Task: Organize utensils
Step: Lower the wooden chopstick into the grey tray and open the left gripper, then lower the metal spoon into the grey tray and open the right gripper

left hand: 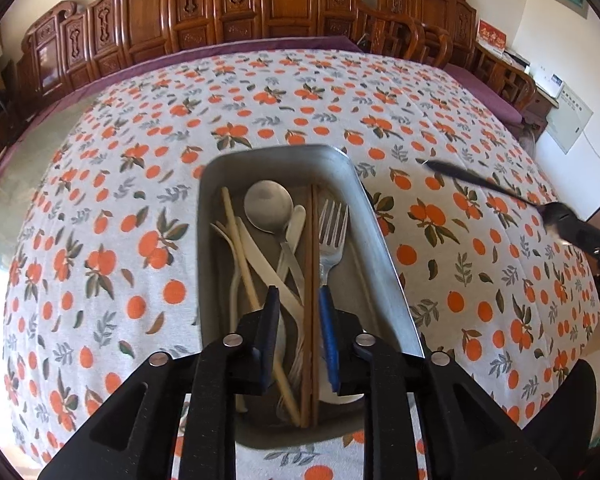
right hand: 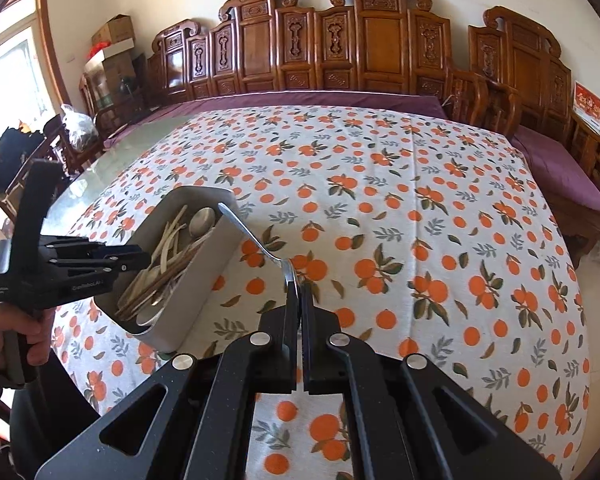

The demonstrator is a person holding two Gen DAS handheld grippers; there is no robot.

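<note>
Metal tray (left hand: 384,236) set on the orange-print tablecloth (left hand: 140,160), long axis running away from the left camera. Inside the tray: a steel spoon (left hand: 269,206), a steel fork (left hand: 332,232), brown chopsticks (left hand: 309,280), pale chopsticks (left hand: 238,248) and a pale knife (left hand: 268,268), all lying lengthwise and overlapping. Left gripper (left hand: 300,300) held above the tray's near end, jaws slightly parted, nothing pinched; the chopsticks are seen in the gap below. Right gripper (right hand: 300,292) held just right of the tray, jaws pressed together on a metal utensil (right hand: 256,240), its handle slanting toward the tray's rim. A hand (right hand: 8,332) is seen gripping the left tool's handle.
</note>
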